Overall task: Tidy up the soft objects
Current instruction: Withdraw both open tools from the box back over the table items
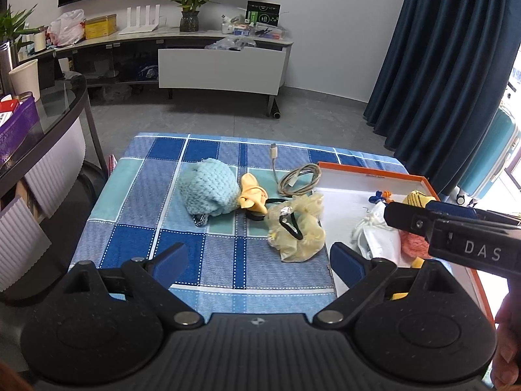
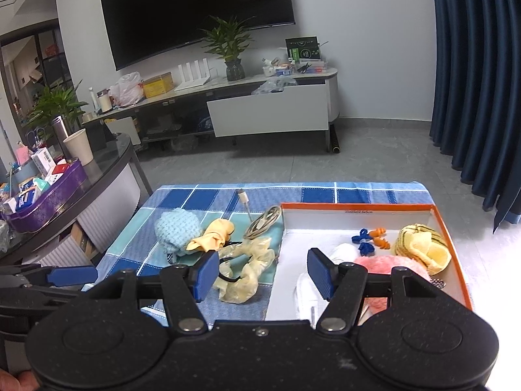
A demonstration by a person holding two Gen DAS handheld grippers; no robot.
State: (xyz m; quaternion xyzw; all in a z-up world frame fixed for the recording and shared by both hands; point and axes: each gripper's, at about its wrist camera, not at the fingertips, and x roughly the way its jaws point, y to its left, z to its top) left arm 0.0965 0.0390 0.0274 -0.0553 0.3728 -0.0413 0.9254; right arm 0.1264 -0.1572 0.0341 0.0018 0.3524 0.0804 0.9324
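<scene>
1 blue knit hat (image 1: 208, 189), 1 coiled cable (image 1: 299, 177), 1 orange-rimmed box (image 1: 371, 171), 2 open hand-held grippers

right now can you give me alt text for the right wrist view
An open right claw, holding nothing, hangs over a blue checked tablecloth where it meets an orange-rimmed box. The box holds a pink fluffy item, a yellow striped knit and earplugs. A blue knit piece, yellowish scrunchie and coiled cable lie on the cloth.

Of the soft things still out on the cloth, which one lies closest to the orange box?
The pale yellow scrunchie, lying right beside the orange box; the blue knitted piece lies farthest left.
</scene>
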